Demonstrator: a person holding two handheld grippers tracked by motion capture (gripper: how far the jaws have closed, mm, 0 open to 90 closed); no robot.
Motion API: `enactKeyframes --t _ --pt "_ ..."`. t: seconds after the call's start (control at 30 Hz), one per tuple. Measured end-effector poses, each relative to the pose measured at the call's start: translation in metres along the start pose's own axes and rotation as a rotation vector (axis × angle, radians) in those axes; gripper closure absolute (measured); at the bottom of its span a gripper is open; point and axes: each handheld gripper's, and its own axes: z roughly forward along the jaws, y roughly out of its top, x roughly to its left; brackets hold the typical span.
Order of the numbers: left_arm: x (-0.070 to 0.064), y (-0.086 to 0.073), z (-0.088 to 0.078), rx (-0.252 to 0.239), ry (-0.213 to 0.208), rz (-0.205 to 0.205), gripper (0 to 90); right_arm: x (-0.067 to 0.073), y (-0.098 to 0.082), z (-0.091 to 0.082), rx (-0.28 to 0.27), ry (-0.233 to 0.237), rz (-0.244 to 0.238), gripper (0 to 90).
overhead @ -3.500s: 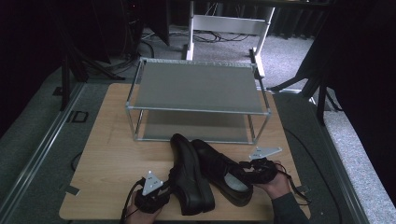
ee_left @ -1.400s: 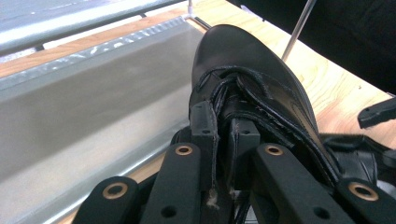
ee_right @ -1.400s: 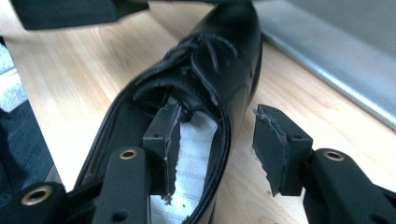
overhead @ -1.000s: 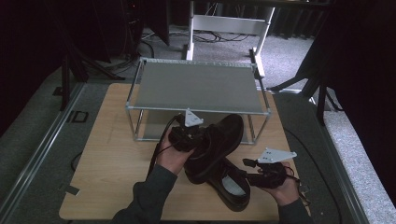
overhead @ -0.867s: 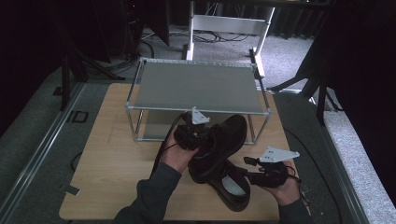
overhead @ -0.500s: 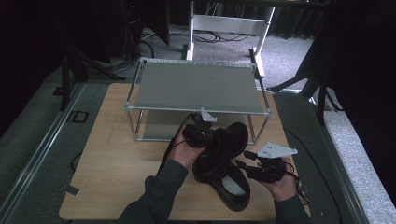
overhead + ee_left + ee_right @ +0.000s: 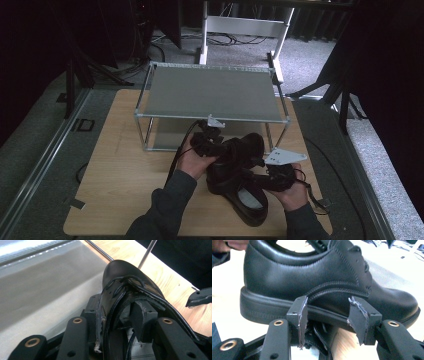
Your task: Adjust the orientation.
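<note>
A black lace-up shoe sits in front of the metal rack, its toe at the edge of the lower shelf. My left gripper straddles the shoe's side wall, one pad outside and one inside. Its jaws have just been opening and no longer pinch the wall. A second black shoe lies on the wooden table below. My right gripper hovers at that shoe's opening, jaws apart. Past its pads the first shoe shows side-on.
The rack has a grey top shelf and thin posts; its right front post stands close to the first shoe's toe. Bare table lies left of the hands. A white stand and cables are on the floor beyond.
The left hand has carried its shoe right and down toward the lower shelf, and its jaws have parted. The right gripper has shifted left toward the shoes.
</note>
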Motion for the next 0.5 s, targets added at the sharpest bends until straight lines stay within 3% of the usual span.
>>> enactKeyframes --t 0.07,0.2,0.43,0.5 --pt "0.000 0.000 -0.002 -0.007 -0.006 0.001 61.4 0.002 0.004 -0.001 -0.015 0.011 -0.004 47.5" --pt "-0.001 0.000 -0.003 -0.008 -0.023 0.000 63.3 0.007 0.012 -0.001 -0.051 0.079 -0.004 45.7" --pt "0.003 -0.002 -0.007 -0.011 -0.021 -0.004 59.8 0.016 0.019 0.007 -0.040 0.053 -0.033 39.9" --pt "0.004 -0.002 -0.007 -0.011 -0.020 -0.004 57.4 0.020 0.021 0.008 -0.060 0.085 -0.047 39.5"
